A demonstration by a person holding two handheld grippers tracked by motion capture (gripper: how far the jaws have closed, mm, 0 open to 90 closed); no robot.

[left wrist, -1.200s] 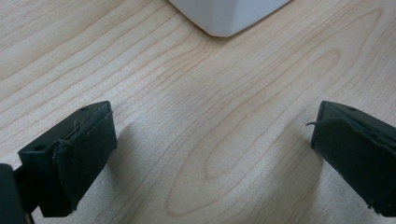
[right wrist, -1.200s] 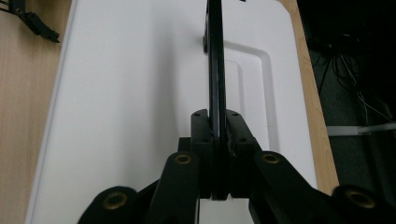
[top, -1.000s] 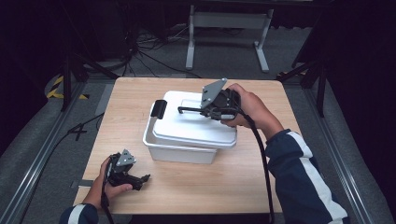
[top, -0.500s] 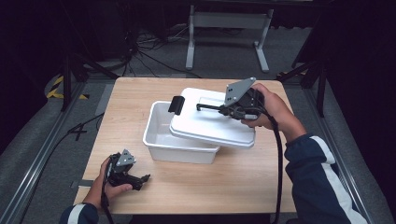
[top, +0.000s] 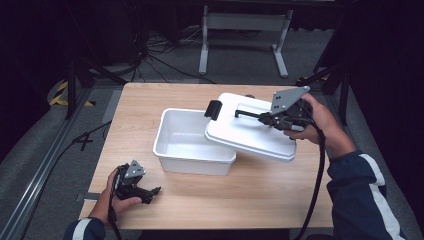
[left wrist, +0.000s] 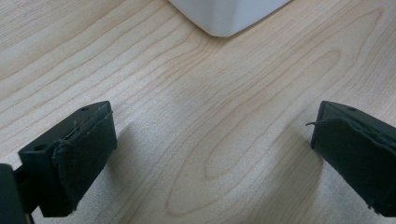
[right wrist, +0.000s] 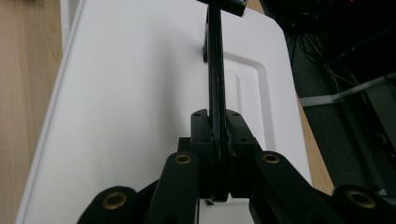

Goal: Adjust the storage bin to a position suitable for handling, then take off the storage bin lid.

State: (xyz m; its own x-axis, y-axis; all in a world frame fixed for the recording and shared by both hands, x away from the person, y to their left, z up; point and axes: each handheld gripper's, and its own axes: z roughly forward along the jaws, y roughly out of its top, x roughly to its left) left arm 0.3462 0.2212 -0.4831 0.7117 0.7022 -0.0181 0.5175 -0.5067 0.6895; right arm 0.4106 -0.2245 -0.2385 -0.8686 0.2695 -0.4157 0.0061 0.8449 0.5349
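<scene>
With the lid (top: pixel 250 131) lifted clear of most of the white tub (top: pixel 192 142), I judge the opening step largely done: the tub's interior lies exposed and looks empty, while the lid's near-left part overlaps the tub's right rim. What remains, as I read it, is to carry the lid fully past the tub's right side and set it on the table (top: pixel 280 200). My right gripper (top: pixel 267 119) is clamped shut on the lid's black handle (top: pixel 247 114), which runs straight away between the jaws in the right gripper view (right wrist: pixel 215 79). The lid's long axis runs from the tub's far-right corner toward the table's right edge, tilted, its black latch (top: pixel 213 109) pointing back over the tub. My left gripper (top: pixel 150 192) rests on the table near the tub's near-left corner, jaws wide apart and holding nothing (left wrist: pixel 210 154).
</scene>
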